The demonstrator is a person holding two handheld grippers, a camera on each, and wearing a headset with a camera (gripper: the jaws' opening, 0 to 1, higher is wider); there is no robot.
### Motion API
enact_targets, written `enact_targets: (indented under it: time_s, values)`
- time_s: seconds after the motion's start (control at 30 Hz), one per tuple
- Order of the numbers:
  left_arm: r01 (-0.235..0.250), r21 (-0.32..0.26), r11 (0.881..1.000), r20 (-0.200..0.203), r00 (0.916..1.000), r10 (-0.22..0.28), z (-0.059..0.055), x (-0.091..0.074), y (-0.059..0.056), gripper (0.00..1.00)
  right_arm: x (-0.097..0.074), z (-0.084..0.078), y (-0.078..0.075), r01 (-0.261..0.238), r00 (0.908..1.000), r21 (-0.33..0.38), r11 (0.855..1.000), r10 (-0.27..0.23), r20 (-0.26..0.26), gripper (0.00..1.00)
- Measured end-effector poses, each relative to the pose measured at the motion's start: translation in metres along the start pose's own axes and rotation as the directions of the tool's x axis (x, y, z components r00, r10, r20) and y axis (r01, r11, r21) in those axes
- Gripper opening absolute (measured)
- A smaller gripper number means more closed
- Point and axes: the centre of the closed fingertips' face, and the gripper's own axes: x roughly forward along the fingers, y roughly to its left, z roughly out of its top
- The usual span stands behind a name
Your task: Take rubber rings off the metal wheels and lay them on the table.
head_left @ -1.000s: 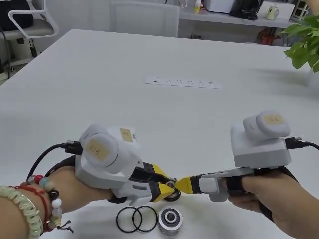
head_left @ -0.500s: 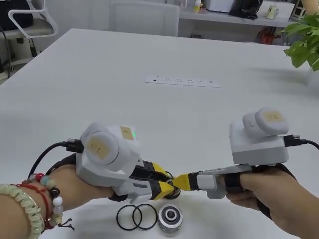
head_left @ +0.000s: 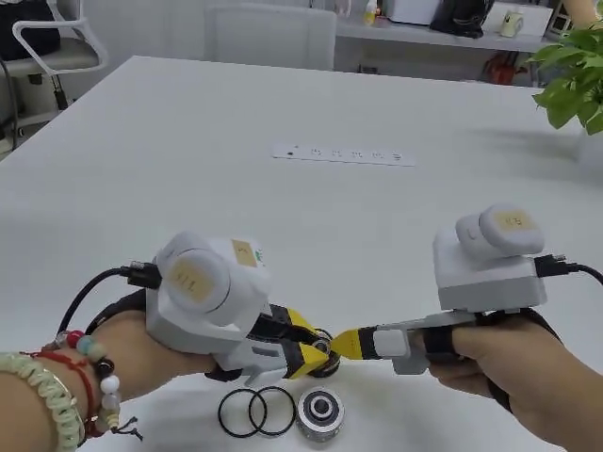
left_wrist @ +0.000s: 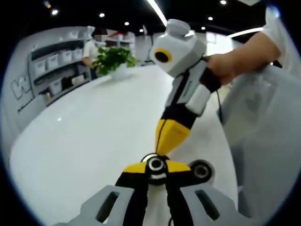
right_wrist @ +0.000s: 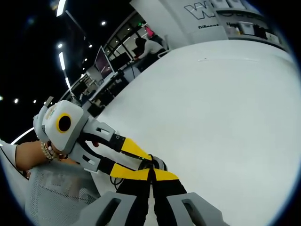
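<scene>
My left gripper [head_left: 316, 356] is shut on a small metal wheel [left_wrist: 155, 165], held just above the table. My right gripper [head_left: 341, 346] comes in from the right with its yellow jaws shut. Their tips pinch the thin black rubber ring [left_wrist: 155, 155] at the rim of that wheel [right_wrist: 158, 163]. Two loose black rubber rings [head_left: 256, 411] lie overlapping on the table below the left gripper. A second metal wheel [head_left: 320, 412] stands beside them, also seen as a wheel [left_wrist: 201, 170] in the left gripper view.
The white table [head_left: 283, 217] stretches away ahead, with a white power strip [head_left: 344, 154] lying across its middle. A potted green plant [head_left: 575, 75] stands at the far right. Chairs [head_left: 273, 33] stand beyond the far edge.
Both grippers stay joined at the held wheel, almost unmoved. The rings and the second wheel on the table lie as before.
</scene>
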Motion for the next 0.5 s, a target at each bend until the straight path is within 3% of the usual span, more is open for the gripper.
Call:
enact_targets:
  time_s: [0.2,0.5]
  values:
    - [-0.001,0.034,0.999,-0.01,1.0,0.001,0.003,-0.002,0.001,0.16,0.0,0.001,-0.001,-0.001,1.0,0.005,1.0,0.001,0.002,0.0]
    - [-0.013,0.03,0.999,0.035,0.9993,0.012,0.024,-0.014,0.005,0.22,-0.003,0.006,0.002,0.0,0.9997,0.021,1.0,0.0,0.026,0.0]
